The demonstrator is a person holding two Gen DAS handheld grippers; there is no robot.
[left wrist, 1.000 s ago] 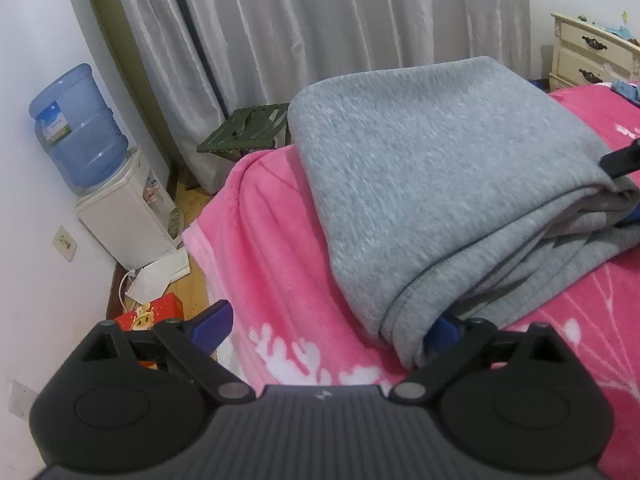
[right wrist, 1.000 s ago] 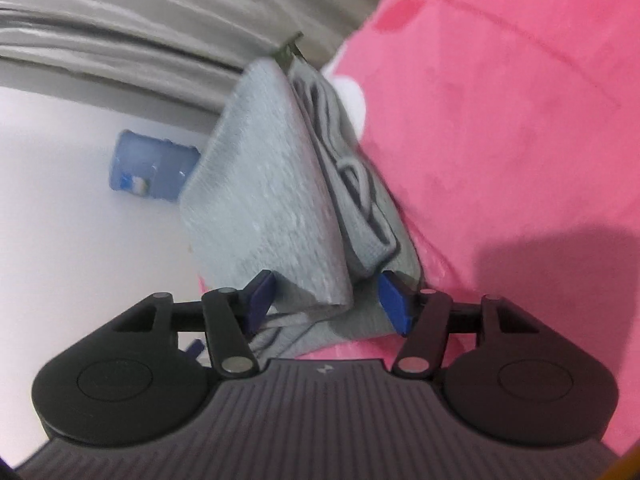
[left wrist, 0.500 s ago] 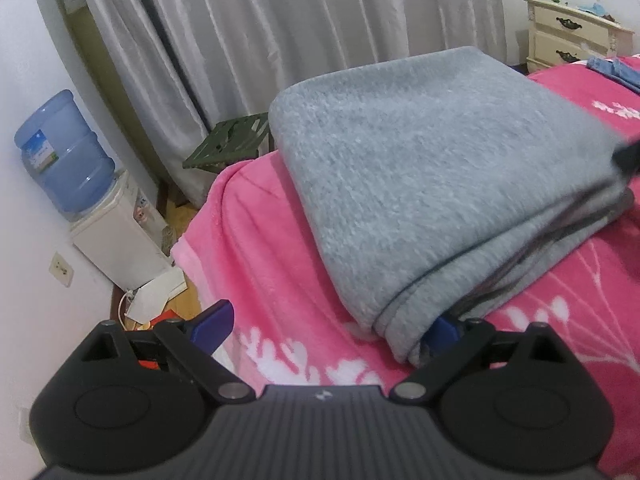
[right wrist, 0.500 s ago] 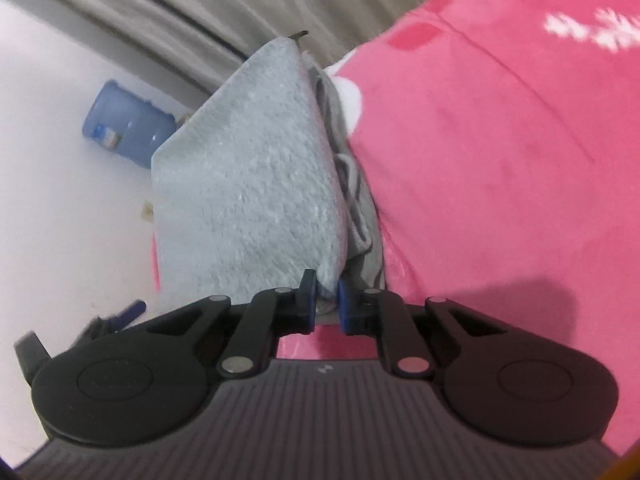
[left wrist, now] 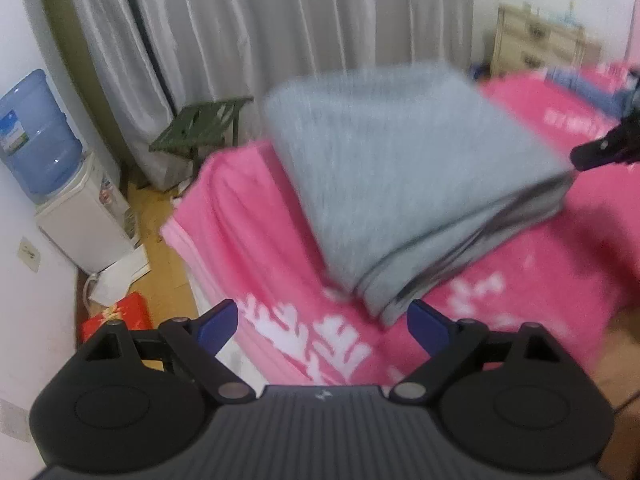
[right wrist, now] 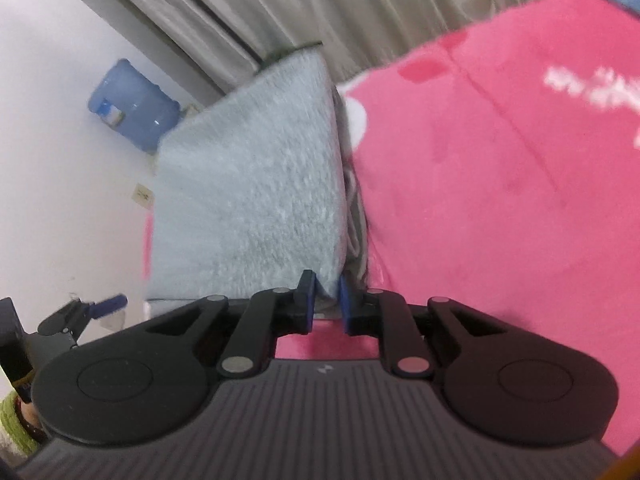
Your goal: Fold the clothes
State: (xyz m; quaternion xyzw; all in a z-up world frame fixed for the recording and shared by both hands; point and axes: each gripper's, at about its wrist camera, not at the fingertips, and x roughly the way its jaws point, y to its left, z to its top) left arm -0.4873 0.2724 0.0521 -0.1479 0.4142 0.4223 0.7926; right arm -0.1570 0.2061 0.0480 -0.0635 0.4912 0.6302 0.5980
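Your left gripper [left wrist: 322, 322] has backed away from the folded grey garment [left wrist: 404, 204] since half a second ago; its blue fingers now stand wide apart with nothing between them, just short of the bundle's near corner. Your right gripper [right wrist: 323, 300] is pinched shut on the opposite corner of the garment [right wrist: 256, 196]. That garment lies folded on the pink blanket [left wrist: 280, 272], near the bed's edge, with a water dispenser [left wrist: 76, 200] beyond.
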